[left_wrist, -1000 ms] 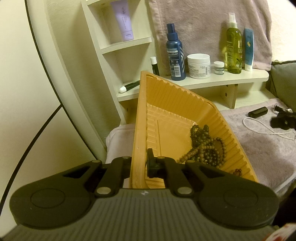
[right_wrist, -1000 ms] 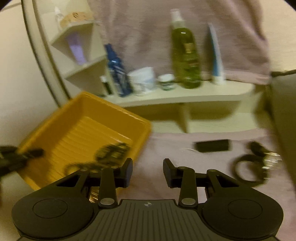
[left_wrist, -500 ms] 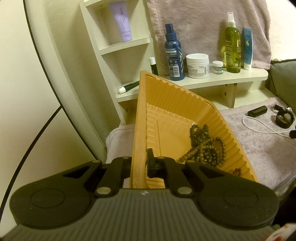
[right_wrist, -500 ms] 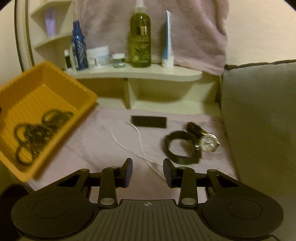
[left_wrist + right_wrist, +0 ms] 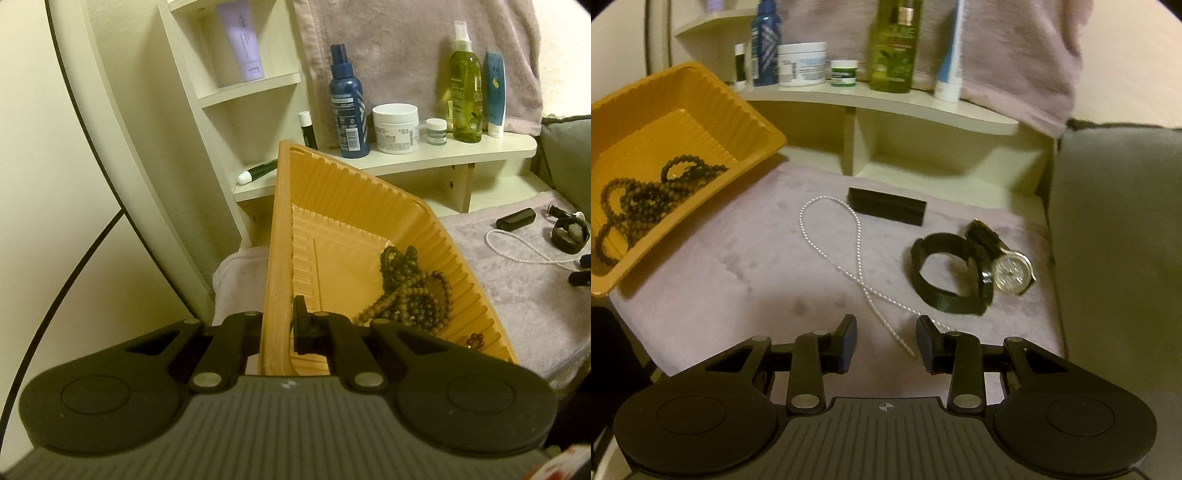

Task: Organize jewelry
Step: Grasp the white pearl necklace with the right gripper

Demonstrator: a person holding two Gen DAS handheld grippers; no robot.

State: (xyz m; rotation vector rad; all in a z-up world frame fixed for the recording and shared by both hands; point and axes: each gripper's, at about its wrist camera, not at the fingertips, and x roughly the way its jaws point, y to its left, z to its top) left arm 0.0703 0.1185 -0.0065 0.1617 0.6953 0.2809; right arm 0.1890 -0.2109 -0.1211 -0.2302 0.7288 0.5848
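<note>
My left gripper (image 5: 279, 325) is shut on the near wall of an orange ribbed tray (image 5: 332, 206), which is held tilted. Dark wooden bead strands (image 5: 406, 291) lie bunched in its lower corner, also seen in the right wrist view as beads (image 5: 646, 195) in the tray (image 5: 701, 96). My right gripper (image 5: 885, 341) is open just above the mauve towel (image 5: 738, 266). The near end of a white pearl necklace (image 5: 849, 266) lies between and just beyond its fingertips, untouched. A black strap (image 5: 945, 273) and a silver-faced watch (image 5: 1012, 273) lie to the right.
A small black box (image 5: 886, 205) sits behind the necklace. A cream shelf (image 5: 886, 103) holds a blue spray bottle (image 5: 347, 107), a white jar (image 5: 395, 127), a green bottle (image 5: 894, 44) and tubes. A grey cushion (image 5: 1115, 221) bounds the right side.
My right gripper swung away from the tray to the right and sank toward the towel, now over the pearl necklace's end. The left gripper and tray stayed put.
</note>
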